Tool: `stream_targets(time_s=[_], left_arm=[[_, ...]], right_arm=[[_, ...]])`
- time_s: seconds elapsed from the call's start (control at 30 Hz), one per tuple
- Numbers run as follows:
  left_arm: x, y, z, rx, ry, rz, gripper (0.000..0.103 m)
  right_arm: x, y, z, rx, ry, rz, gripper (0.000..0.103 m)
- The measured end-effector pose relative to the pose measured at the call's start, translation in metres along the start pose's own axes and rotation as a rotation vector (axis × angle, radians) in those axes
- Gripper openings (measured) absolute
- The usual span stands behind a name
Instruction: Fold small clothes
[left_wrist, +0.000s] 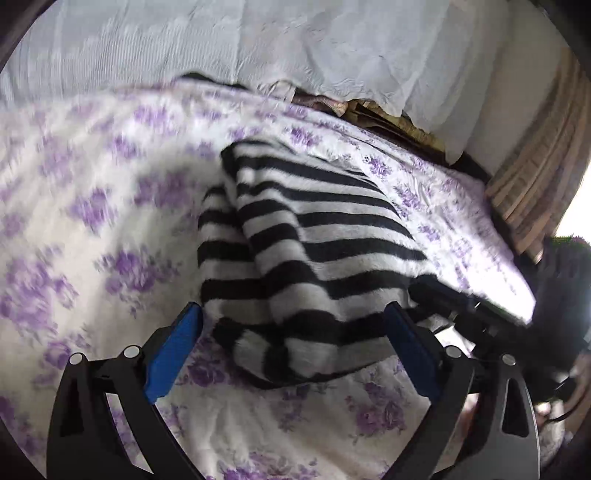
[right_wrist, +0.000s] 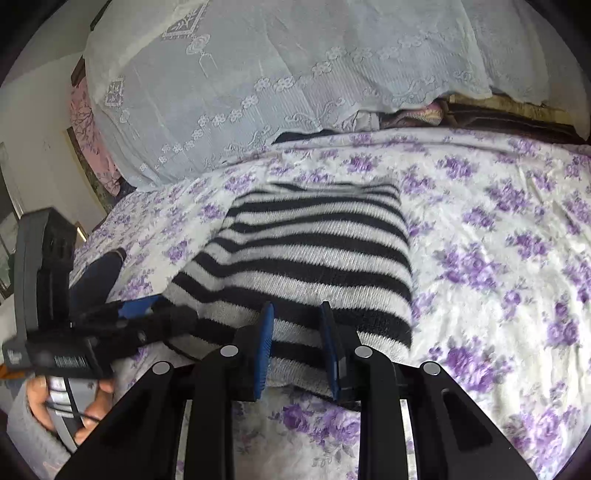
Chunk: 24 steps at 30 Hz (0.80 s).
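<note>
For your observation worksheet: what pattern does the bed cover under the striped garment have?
White with purple flower clusters: the bed cover, clearest in the right wrist view.

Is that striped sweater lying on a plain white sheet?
No, the black-and-white striped sweater lies on a white bedspread printed all over with purple flowers.
</note>
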<state>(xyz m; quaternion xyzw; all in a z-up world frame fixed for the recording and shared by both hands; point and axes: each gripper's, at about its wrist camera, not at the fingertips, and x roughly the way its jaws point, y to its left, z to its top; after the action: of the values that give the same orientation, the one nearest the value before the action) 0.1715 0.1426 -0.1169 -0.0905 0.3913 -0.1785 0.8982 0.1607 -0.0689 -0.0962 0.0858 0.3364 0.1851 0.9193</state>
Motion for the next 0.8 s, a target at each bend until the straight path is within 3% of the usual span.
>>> stream_targets(time_s=[0.07, 0.23, 0.4, 0.53, 0.8], left_arm=[[0.0, -0.004, 0.006, 0.014, -0.018, 0.038, 0.095], [0.001, 0.004, 0.027, -0.007, -0.04, 0.111, 0.095], [0.022, 0.002, 0.02, 0.058, -0.014, 0.253, 0.097], [0.024, 0.006, 0.017, 0.054, -0.012, 0.256, 0.099], [0.028, 0.009, 0.016, 0.037, -0.006, 0.24, 0.099]], right_arm=[[-0.005, 0.001, 0.01, -0.007, -0.037, -0.031, 0.032], [0.008, -0.004, 0.045, 0.036, -0.037, -0.048, 0.032], [0.033, -0.006, 0.071, 0.097, -0.02, -0.046, 0.038], [0.077, -0.019, 0.065, 0.153, 0.088, -0.051, 0.042], [0.082, -0.025, 0.052, 0.135, 0.043, -0.005, 0.042]])
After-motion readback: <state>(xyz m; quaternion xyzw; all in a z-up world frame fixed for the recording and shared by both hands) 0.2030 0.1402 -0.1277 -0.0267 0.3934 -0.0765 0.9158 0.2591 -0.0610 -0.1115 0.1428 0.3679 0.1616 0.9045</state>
